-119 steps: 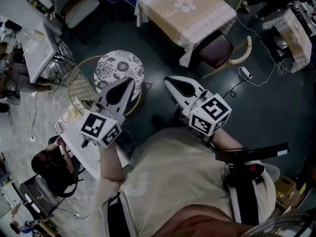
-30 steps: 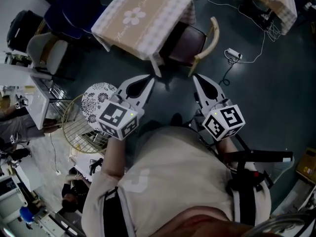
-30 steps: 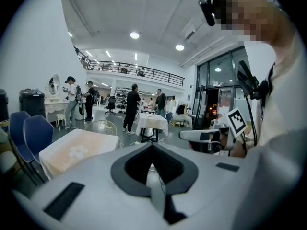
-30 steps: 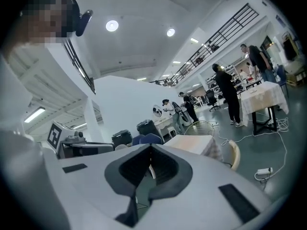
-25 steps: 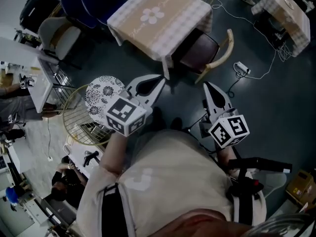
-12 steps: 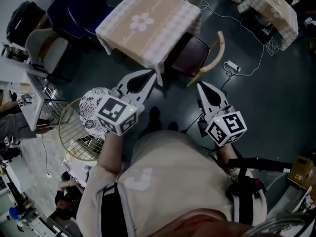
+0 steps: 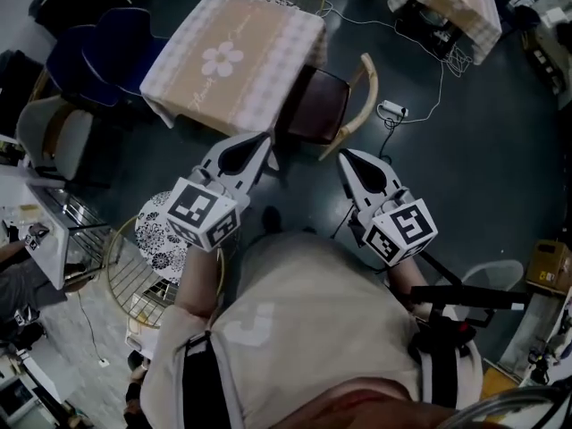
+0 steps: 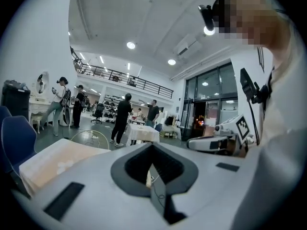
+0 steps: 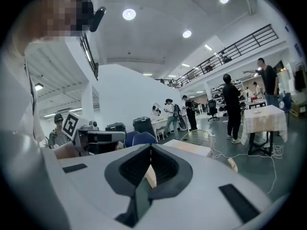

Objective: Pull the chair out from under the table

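Nearing chair [image 7: 315, 105] under table [image 7: 228, 61], closer than before | left claw [image 7: 264, 138] together | right claw [image 7: 343, 155] together

The table [image 7: 261, 41] wears a beige cloth with a white flower and a pale checked border. The chair [image 7: 313, 107] has a dark, perhaps maroon, seat and a pale wood back. The near-left round stool [image 7: 154, 245] shows a black-and-white floral print.

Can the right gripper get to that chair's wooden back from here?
Probably yes: only floor lies between the right gripper and the chair back, though its shut jaws must open first.
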### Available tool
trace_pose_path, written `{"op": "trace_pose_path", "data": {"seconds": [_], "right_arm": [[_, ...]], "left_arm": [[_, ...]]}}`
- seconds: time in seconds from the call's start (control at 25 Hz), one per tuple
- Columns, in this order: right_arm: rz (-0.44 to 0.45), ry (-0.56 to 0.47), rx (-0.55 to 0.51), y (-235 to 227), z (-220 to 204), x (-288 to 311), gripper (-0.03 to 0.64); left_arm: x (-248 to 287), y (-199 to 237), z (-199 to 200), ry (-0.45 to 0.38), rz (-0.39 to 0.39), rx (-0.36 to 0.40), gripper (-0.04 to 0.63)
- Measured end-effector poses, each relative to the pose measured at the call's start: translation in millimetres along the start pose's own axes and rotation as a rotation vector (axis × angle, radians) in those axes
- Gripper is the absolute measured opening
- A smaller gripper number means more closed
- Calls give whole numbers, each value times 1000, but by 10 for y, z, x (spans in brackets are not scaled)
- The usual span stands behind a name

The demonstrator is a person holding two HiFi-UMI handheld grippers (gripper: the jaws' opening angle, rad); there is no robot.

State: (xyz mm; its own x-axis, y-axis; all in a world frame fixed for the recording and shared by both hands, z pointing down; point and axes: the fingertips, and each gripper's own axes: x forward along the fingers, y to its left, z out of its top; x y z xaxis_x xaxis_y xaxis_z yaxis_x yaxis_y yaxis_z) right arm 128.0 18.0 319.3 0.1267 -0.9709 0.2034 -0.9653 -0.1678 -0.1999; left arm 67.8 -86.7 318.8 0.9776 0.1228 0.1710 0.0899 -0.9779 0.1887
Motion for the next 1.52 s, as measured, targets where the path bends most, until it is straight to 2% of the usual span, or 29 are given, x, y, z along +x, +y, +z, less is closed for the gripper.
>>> {"op": "trace_pose_path", "data": {"seconds": [0.4, 0.56, 0.64, 0.72, 0.88, 0.96, 1.04, 1.16, 1.4, 1.52], "right_arm": [[-181, -44, 38, -36, 101, -32, 10], [-280, -38, 88, -150, 93, -131, 9], [-300, -19, 107, -169, 54, -84, 9], [-300, -15, 120, -142, 46, 49, 9], [-220, -28, 140, -37, 143, 480, 9], [-146, -48, 173, 30, 221, 655, 9], [-78, -66, 228, 88, 261, 768, 9], [-27, -69, 282, 123, 261, 891, 11], [42, -70, 314, 136, 254, 1058, 9], [90, -62, 289, 124, 275, 1111, 11]], "left_arm": [[264, 188, 26, 30, -148, 6, 8], [403, 123, 68, 48, -224, 56, 8], [393, 156, 86, 44, -242, 61, 8], [336, 266, 70, 33, -258, 28, 8], [205, 609, -43, 16, -230, -92, 8], [173, 698, -86, 23, -211, -114, 6], [159, 707, -97, 32, -211, -99, 7], [173, 711, -45, 38, -207, -74, 7], [241, 748, -44, 71, -192, -65, 7], [307, 772, -110, 97, -178, -71, 6]]}}
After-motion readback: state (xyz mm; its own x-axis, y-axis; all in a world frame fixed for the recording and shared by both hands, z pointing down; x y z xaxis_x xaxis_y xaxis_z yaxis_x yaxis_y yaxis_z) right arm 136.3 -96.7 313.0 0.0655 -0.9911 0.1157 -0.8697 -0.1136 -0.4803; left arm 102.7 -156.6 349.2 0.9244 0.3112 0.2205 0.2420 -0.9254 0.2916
